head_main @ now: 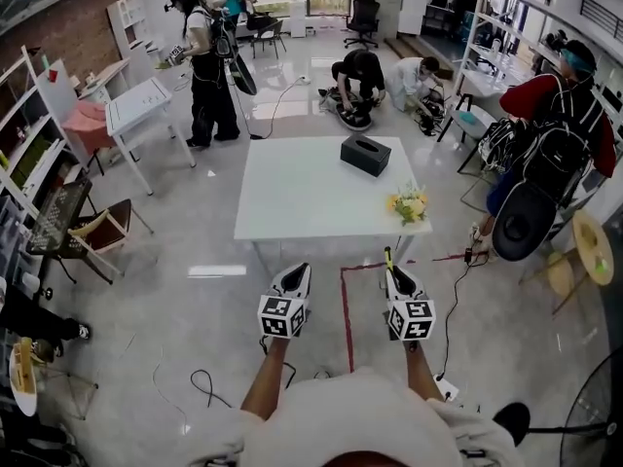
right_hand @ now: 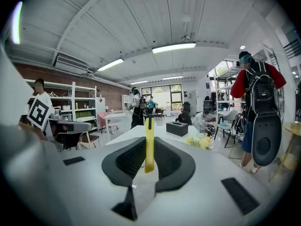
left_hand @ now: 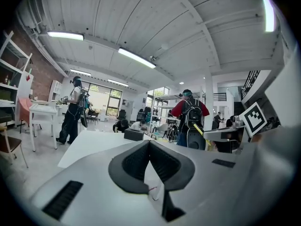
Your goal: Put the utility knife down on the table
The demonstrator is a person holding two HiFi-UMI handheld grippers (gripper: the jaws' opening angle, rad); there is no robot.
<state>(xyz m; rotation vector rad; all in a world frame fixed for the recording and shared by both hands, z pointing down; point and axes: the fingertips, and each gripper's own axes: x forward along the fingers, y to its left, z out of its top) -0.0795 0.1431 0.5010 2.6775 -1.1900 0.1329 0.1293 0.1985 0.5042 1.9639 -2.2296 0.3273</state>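
Right gripper [head_main: 390,272]: clamped on the utility knife [right_hand: 149,142]; yellow knife stood upright between the jaws, over the floor, short of the table's near edge.
Left gripper [head_main: 296,270]: jaws together, nothing in them, also short of that edge.
Table [head_main: 302,193]: white, near-left half bare.
Obstacles: flowers [head_main: 409,205] at near-right corner; black tissue box [head_main: 365,154] toward far edge.
Floor: red tape line [head_main: 346,324] ran between the grippers.

The person wears a light short-sleeved shirt [head_main: 350,407]. The left gripper [head_main: 295,275] and right gripper [head_main: 393,272] are white, with black pads [right_hand: 129,159] and marker cubes [head_main: 280,316].
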